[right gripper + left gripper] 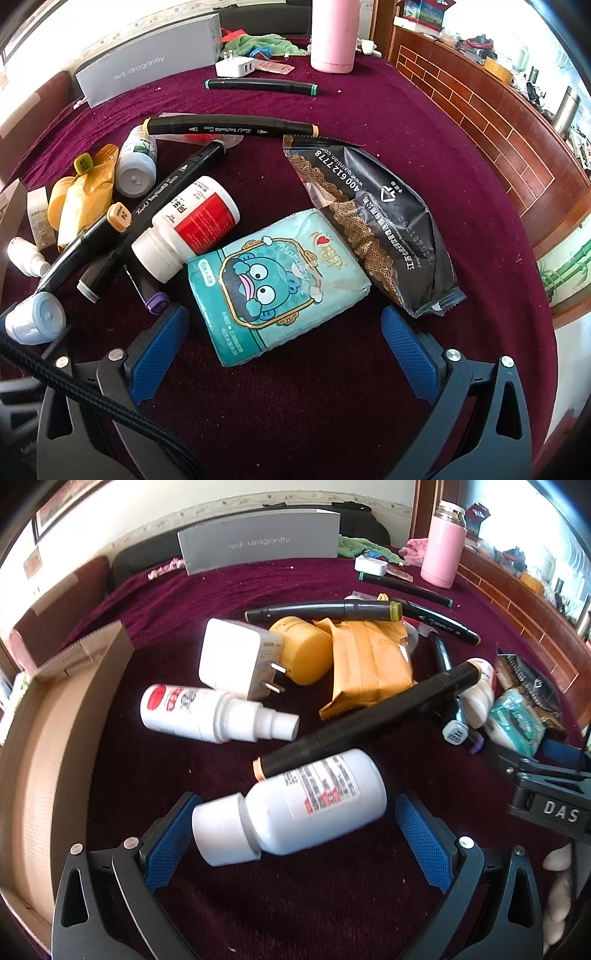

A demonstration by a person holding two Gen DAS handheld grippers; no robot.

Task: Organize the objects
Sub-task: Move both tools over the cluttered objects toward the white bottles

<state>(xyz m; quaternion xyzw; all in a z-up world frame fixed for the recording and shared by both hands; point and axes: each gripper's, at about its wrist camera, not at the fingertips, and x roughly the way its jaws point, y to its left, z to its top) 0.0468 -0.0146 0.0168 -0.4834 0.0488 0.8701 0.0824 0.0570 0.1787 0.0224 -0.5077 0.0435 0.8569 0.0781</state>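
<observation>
In the left wrist view a white pill bottle (295, 805) with a red-and-white label lies on its side on the maroon cloth (184, 602). It sits between the blue pads of my left gripper (295, 834), which is open, with a gap showing at the right pad. A black marker with an orange cap (369, 720) rests across the bottle. In the right wrist view a teal tissue pack (277, 288) with a cartoon face lies between the wide-open jaws of my right gripper (284, 343), and neither pad touches it.
An open cardboard box (48, 738) stands at the left. A spray bottle (207, 712), white charger (236, 661), yellow jar (303, 650), yellow packet (369, 664) and several markers crowd the middle. Further objects: black snack bag (376, 221), red-label bottle (188, 225), pink flask (332, 37), grey box (147, 66).
</observation>
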